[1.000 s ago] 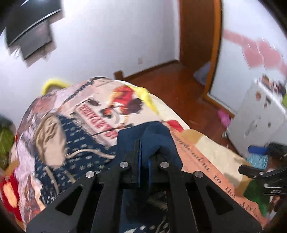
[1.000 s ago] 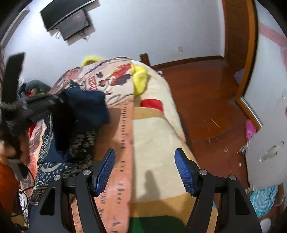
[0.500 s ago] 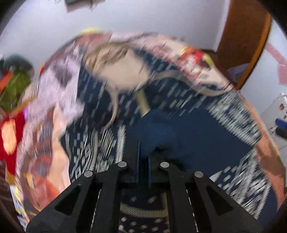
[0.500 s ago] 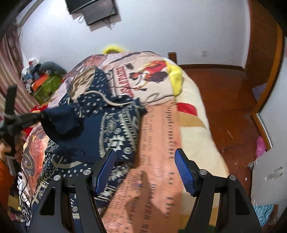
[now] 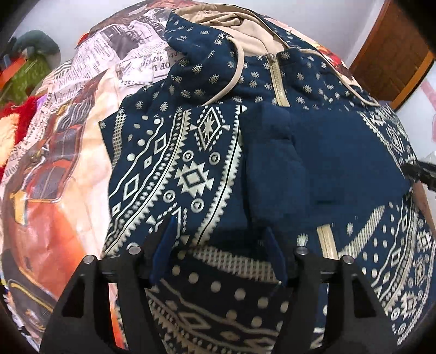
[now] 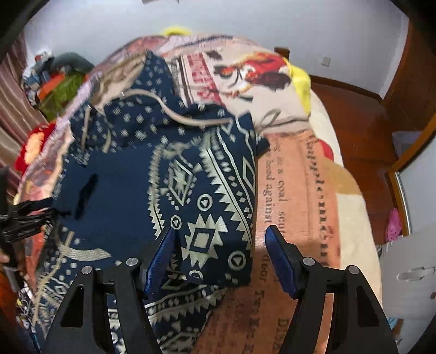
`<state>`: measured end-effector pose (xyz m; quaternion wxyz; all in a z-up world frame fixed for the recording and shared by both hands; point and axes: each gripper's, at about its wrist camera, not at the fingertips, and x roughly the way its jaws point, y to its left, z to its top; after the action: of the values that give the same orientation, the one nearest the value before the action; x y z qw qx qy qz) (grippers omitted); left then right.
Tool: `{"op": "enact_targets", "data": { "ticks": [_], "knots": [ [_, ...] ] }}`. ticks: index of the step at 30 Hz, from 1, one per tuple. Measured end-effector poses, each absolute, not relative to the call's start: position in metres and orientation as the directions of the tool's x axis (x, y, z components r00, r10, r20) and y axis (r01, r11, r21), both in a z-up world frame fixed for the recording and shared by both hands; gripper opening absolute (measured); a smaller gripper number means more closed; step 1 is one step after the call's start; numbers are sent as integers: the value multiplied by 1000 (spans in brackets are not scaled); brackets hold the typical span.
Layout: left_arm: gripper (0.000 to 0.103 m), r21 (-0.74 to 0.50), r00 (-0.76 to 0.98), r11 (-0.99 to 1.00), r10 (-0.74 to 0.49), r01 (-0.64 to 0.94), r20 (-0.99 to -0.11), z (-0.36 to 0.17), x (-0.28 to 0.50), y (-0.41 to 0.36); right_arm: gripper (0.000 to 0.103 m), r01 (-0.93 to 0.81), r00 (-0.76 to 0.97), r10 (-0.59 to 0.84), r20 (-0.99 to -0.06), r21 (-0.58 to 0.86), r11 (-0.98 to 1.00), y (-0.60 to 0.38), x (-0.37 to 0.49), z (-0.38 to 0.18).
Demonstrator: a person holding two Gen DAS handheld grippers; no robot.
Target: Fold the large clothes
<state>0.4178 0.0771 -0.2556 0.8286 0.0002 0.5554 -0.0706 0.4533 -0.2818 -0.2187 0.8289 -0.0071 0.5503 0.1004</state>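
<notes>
Left wrist view: a navy hoodie [image 5: 196, 152] with cream geometric print, spread over most of the frame on a bed blanket [image 5: 54, 168] printed like old newspapers. Beige hood lining [image 5: 231, 27] at the top centre, zipper [image 5: 278, 79] running down from it, a beige drawstring [image 5: 234, 79] curving to the left of the zipper. In the middle, a plain navy sleeve [image 5: 313, 163] folded across the chest, its cuff end reaching toward the lower centre. Left gripper [image 5: 218, 250] at the bottom centre, pointing down on the cloth — jaws opening, blue pads apart, patterned fabric visible between them but not pressed by either pad. Nothing grasped. At the right edge, a small black part of the other gripper, just beside the sleeve.

Right wrist view: same hoodie [image 6: 163, 177] in the left and centre of the frame, somewhat blurred, lying on the blanket [image 6: 299, 190] with printed text lines to the right. Right gripper [image 6: 219, 256] at the bottom centre — released, pads wide apart; the folded edge of the hoodie lies below the gap, left pad over the print, right pad over the orange blanket. No grip on the cloth. At the left edge, the black left gripper [image 6: 24, 217] near the dark sleeve. Wooden floor [image 6: 368, 130] in the upper right, white wall [image 6: 245, 21] across the top.
</notes>
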Motion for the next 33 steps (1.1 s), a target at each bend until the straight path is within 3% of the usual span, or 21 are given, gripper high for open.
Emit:
{"op": "enact_targets", "data": {
  "ticks": [7,10,13,20,26,33],
  "knots": [
    [64,-48,434,977,-137,209,-891,-209,404,53,74,-191,385,171,-907,103,976,-281,453,-221],
    [76,-52,462,969,-163,243,-872,-199,411,27,75,-190,389,179,-904,112,975,-281,452,-221],
    [82,5,466,962,-128,272,-876,-209,431,-5,76,-189,394,187,-900,120,975,-282,450,-221],
    [83,139,432,956,15,258,-902,-252,461,-38,77,-203,394,195,-898,122,972,-282,450,-222],
    [83,260,477,947,143,188,-867,-253,460,4,78,-210,392,222,-893,148,966,-286,450,-223],
    [86,202,419,979,185,-6,-889,-255,460,111,78,-211,391,221,-893,147,966,-285,450,-223]
  ]
}}
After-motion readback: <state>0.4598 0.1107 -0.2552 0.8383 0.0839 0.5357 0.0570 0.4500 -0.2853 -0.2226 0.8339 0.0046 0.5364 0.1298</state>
